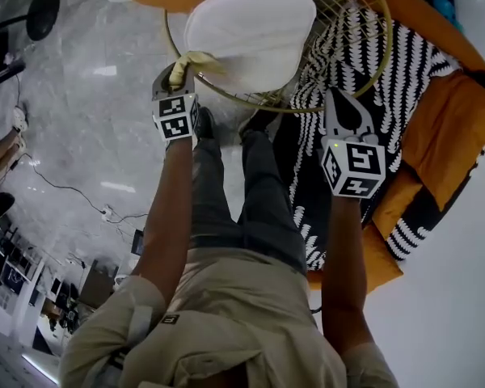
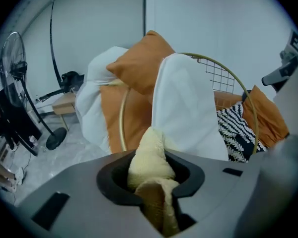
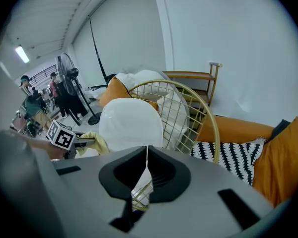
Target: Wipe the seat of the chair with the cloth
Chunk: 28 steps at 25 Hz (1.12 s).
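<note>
pale marbled floor [image 1: 89,120] and a plain white wall frame a round wire chair [image 1: 343,6] with a gold rim. its white seat cushion [image 1: 250,35] lies tilted in the hoop. orange cushions [image 1: 449,128] and a black-and-white patterned cushion [image 1: 364,47] are piled behind it and to its right.

the left gripper [image 1: 180,69] is clamped on the yellow cloth [image 1: 190,63]. in the left gripper view the cloth [image 2: 149,165] fills the gap between the jaws and bunches out ahead of them. it sits right at the near left edge of the seat cushion, by the gold rim. it may already be touching the cushion, but the head view is too small to settle that.

the right gripper [image 1: 339,107] hangs over the patterned cushion, just outside the hoop on its right. its jaws are pressed together with nothing between them, as the right gripper view [image 3: 147,155] shows.

from the cloth, the seat lies ahead and to the right. its long axis runs away from the person toward the wire back, so a wipe would probably sweep forward and rightward across it. the left gripper is clearly the nearer one, and it carries the cloth.

no brand or label can be read. the only print is the square black-and-white markers on the gripper cubes, and a small dark tag on the person's clothing is too small to read.
</note>
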Tool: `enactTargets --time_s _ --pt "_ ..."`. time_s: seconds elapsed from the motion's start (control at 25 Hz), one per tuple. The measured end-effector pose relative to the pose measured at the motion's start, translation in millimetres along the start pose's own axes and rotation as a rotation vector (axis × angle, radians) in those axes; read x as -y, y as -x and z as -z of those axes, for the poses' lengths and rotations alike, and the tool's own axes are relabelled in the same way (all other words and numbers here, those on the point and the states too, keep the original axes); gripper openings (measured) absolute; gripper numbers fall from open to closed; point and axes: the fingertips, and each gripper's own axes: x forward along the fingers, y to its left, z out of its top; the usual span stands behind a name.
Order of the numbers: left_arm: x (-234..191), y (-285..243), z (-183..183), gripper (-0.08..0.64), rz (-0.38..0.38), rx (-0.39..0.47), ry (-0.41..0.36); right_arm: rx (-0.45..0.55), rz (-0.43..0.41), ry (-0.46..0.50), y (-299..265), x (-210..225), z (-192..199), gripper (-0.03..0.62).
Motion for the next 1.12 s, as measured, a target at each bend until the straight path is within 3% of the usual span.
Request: enactTargets --time_s 0.2,0.4,0.56,0.68,0.8,0.96,1.12 --pt "25 -11 4 0.118 0.057 -0.012 0.012 -0.006 -0.002 0.001 -2 -7 0 0.026" --pt "90 -41 17 0.118 0.157 -0.044 0.001 -0.023 0.034 -0.024 -1 17 17 0.026" --pt "164 -72 43 0.118 0.306 -0.099 -0.083 -0.045 0.064 -0.055 0 33 45 0.026" --pt "220 -73 54 0.118 0.444 -0.141 -0.125 -0.062 0.086 -0.085 12 43 61 0.026" --pt "253 -68 64 0.118 0.524 -0.177 -0.155 -0.071 0.1 -0.106 21 51 69 0.026" --pt "258 -65 70 0.118 0.543 -0.2 -0.185 -0.06 0.11 -0.121 26 58 69 0.026" --pt "234 -68 66 0.118 0.514 -0.202 -0.206 -0.044 0.107 -0.127 24 55 63 0.026"
